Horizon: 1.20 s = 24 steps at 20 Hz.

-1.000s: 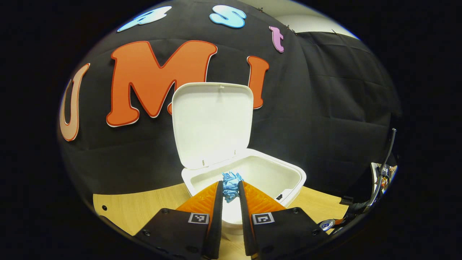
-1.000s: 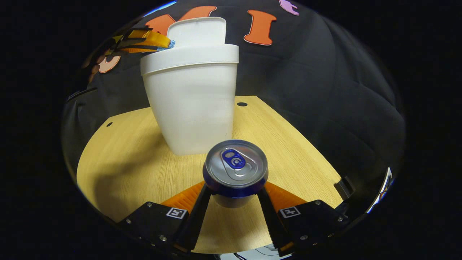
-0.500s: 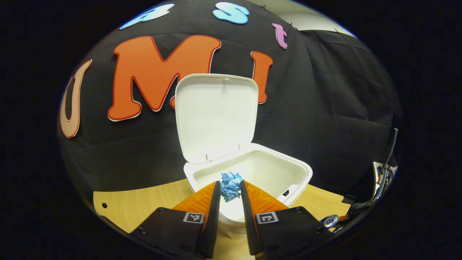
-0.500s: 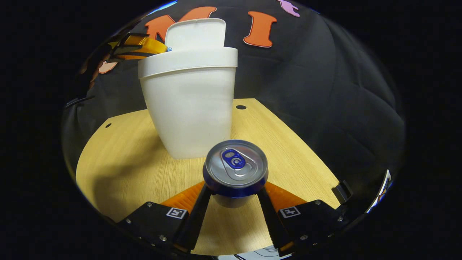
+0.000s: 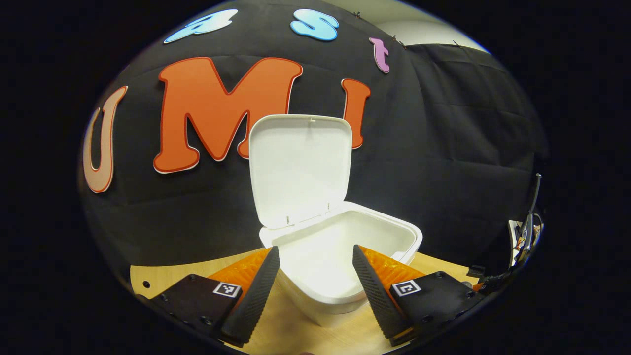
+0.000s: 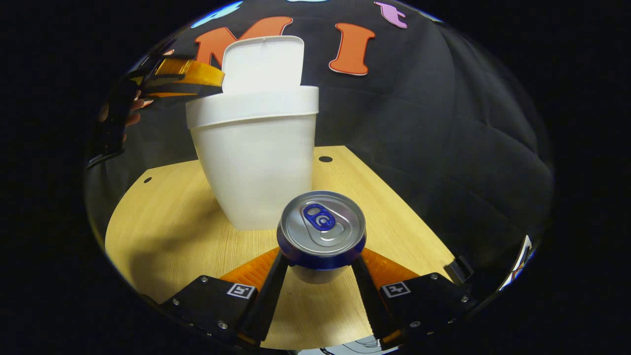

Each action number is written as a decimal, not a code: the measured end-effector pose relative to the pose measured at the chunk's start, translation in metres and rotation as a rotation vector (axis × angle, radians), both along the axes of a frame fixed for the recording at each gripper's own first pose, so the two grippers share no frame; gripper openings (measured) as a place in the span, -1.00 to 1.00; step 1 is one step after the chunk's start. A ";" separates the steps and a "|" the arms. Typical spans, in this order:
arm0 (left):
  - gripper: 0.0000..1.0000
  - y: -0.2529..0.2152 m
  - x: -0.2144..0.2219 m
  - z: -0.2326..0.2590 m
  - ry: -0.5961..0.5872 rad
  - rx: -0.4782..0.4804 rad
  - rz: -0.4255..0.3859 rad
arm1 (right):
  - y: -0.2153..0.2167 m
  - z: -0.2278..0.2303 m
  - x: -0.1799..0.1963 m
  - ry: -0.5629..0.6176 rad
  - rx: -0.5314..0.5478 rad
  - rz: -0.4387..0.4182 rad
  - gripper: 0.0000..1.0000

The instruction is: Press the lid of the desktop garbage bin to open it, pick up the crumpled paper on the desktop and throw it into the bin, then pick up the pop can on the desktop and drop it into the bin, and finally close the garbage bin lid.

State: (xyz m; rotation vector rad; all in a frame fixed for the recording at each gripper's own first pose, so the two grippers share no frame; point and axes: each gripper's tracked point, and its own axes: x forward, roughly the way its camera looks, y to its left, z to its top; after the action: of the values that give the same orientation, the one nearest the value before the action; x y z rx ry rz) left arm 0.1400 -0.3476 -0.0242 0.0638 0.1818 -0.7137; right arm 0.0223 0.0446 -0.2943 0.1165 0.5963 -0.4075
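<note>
Gaping wide, the left tongs (image 5: pixel 315 254) hang over the near rim of the garbage bin (image 5: pixel 345 296) with nothing between the fingers — and the white hollow beneath them is too bright to tell whether the crumpled paper lies in it. Behind, the lid (image 5: pixel 300 167) stands upright on the bin's far edge.

Over to the right tongs (image 6: pixel 318 261): closed on the pop can (image 6: pixel 321 231), one finger pressing each side of its blue body, silver top and blue tab facing the camera. Whether the can rests on the desk (image 6: pixel 162 231) or hangs just above it, I cannot tell.

Beyond the can stands the bin — tall, white, near the middle of the wooden desk. At its upper left, in the right gripper view, the left tongs (image 6: pixel 219 81) reach in over the rim, a hand (image 6: pixel 132 112) behind them.
</note>
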 end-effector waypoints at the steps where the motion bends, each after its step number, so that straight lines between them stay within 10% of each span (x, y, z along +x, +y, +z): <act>1: 0.91 0.005 -0.002 0.001 -0.002 -0.004 0.004 | -0.002 0.007 0.004 -0.011 -0.012 -0.001 0.56; 24: 0.96 0.222 -0.009 -0.084 0.039 0.032 0.292 | -0.008 0.150 0.059 -0.135 -0.186 0.091 0.56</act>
State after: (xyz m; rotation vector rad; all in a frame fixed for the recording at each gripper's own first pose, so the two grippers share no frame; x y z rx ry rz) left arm 0.1314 -0.1260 -0.1079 0.0527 0.2345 -0.4207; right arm 0.0814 0.0365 -0.1444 -0.0606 0.4266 -0.3614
